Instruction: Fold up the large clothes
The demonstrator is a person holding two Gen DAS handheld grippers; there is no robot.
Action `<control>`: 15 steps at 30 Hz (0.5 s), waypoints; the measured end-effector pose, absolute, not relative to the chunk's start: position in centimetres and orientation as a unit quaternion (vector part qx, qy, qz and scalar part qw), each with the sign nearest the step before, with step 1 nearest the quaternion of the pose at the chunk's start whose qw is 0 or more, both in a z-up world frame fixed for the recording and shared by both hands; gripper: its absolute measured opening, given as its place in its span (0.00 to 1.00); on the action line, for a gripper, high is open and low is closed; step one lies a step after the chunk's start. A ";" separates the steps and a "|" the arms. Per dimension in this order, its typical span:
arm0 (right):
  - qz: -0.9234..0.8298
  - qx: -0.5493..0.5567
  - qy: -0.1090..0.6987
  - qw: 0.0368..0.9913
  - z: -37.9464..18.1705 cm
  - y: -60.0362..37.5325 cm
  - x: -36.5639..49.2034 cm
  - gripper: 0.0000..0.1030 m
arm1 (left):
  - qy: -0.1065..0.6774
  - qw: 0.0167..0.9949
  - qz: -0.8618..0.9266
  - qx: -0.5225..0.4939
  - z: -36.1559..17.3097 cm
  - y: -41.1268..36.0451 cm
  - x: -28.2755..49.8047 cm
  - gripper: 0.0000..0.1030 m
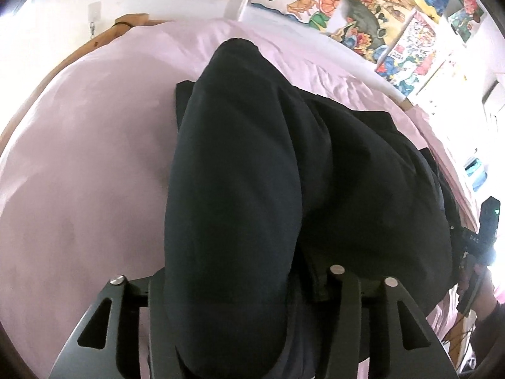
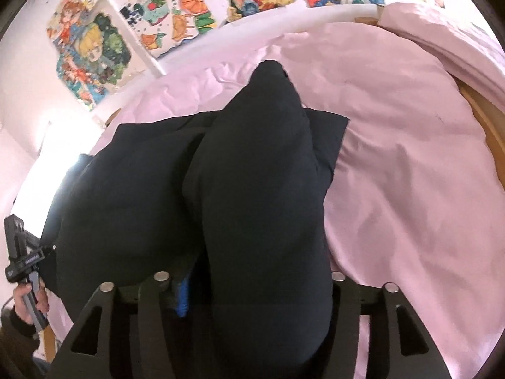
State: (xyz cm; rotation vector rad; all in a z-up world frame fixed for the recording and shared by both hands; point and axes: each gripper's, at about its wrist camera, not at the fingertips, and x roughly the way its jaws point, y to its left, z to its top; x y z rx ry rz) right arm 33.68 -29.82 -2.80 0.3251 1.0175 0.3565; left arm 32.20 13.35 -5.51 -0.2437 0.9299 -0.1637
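A large dark garment (image 1: 252, 158) lay on the pink sheet (image 1: 79, 173) of a bed, and every place below is given from this garment. It was bunched into thick rolls, one long roll running away from each camera towards the wall.

The left tongs (image 1: 249, 300) stood at the near edge of the garment, pointing down at it. A thick fold of the dark cloth filled the gap between its two fingers (image 1: 344, 309) and lay over them. The jaws stood partly apart; whether the pads pressed on the cloth, I cannot tell, because the cloth hid them.

The right tongs (image 2: 252, 300) stood at the near edge too, in its own view, with another thick roll of the garment between its fingers (image 2: 154, 300). A blue pad (image 2: 183, 297) showed on the inner side of one finger, just beside the roll. These jaws were also partly apart, and I cannot tell if they gripped the cloth.

In the right wrist view, the other gripper's handle (image 2: 22, 252) was at the left side of the garment, held by a hand (image 2: 28, 300) in a dark sleeve. Beyond the garment, colourful drawings (image 2: 176, 12) hung on the white wall. A wooden bed frame (image 1: 104, 38) showed behind the sheet, far left of the garment.
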 end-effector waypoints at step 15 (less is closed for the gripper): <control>0.076 0.079 0.398 0.911 -0.1 -27.9 27.1 1.00 | 0.348 0.932 -0.004 -0.099 -1.6 12.7 24.6 0.98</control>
